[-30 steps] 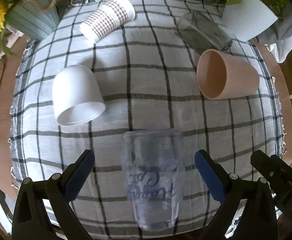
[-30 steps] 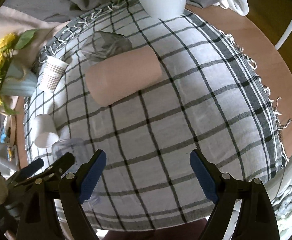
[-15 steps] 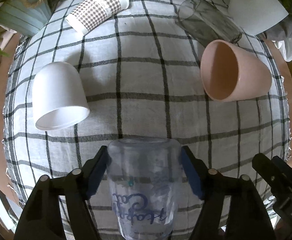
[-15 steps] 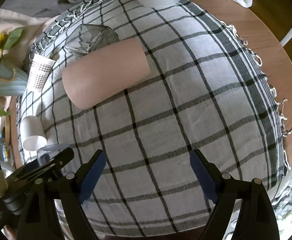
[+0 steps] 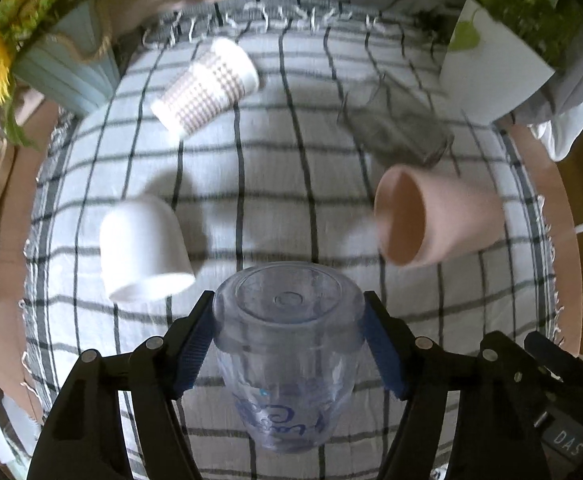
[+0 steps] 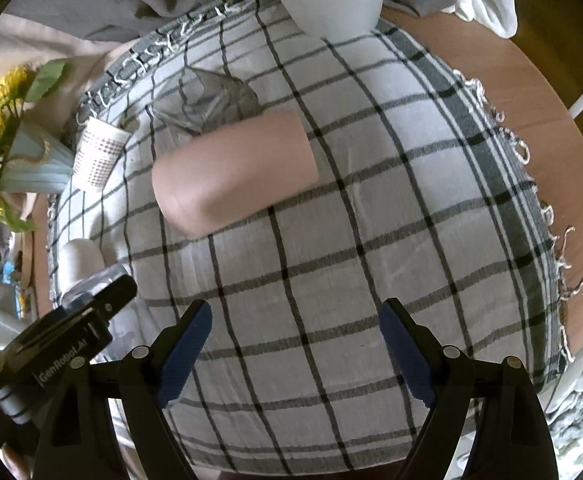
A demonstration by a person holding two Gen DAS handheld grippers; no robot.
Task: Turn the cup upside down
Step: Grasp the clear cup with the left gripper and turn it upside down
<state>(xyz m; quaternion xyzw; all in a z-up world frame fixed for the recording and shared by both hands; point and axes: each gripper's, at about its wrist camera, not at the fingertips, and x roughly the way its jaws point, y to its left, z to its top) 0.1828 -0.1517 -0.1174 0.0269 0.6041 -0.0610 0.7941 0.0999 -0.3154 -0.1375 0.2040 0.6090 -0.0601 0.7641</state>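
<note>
Between the blue pads of the left gripper (image 5: 287, 344), a clear plastic cup with blue lettering (image 5: 287, 356) is clamped, base forward. Right gripper (image 6: 295, 348) open, empty. Next: rotate the wrist and set the cup rim-down.

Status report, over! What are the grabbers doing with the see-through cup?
Left gripper clamped on clear cup, base toward camera. Right gripper open, empty. Pink cup lies nearby.

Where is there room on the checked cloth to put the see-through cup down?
Bare cloth lies between the white cup and the pink cup, just ahead of the clear cup. More lies under the right gripper. It is crowded farther back, by the paper cup and the glass.
</note>
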